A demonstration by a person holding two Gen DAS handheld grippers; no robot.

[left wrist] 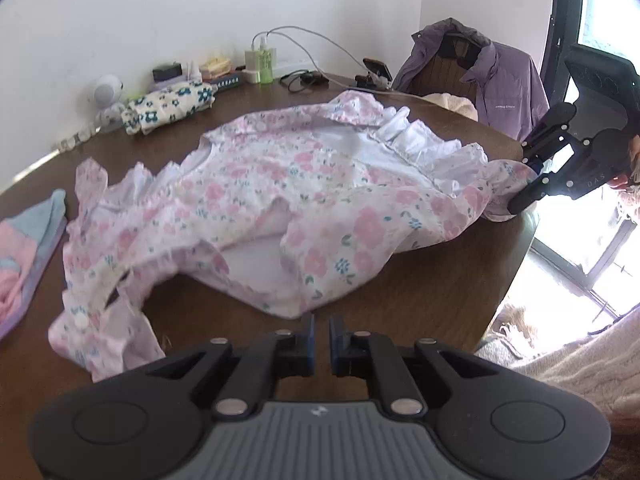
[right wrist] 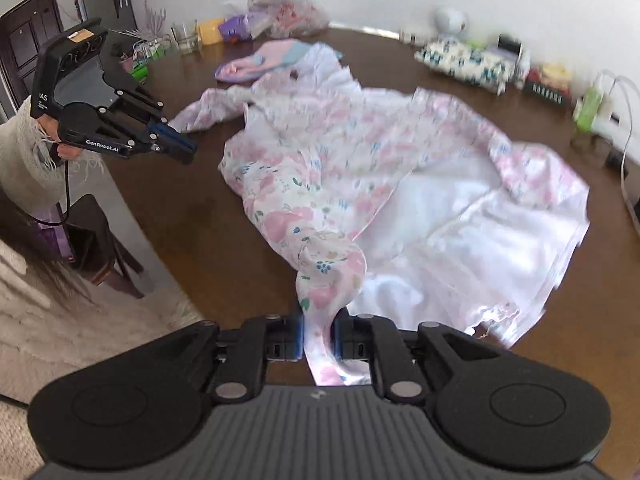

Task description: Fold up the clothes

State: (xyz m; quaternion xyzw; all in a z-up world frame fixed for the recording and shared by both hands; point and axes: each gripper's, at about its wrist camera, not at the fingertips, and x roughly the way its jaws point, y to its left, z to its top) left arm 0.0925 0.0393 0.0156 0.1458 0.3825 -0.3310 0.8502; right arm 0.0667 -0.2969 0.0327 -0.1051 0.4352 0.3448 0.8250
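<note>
Thin floral cloth garment [left wrist: 280,184] (slightly satiny lining) lies on a smooth, dark wooden table [left wrist: 420,292].

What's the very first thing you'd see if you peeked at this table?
A big pink flowery dress lies crumpled across the middle of the brown table. The right claw pinches one end of it at the near edge, while the left claw is nearly shut with nothing in it. A purple jacket hangs on a chair behind.
</note>
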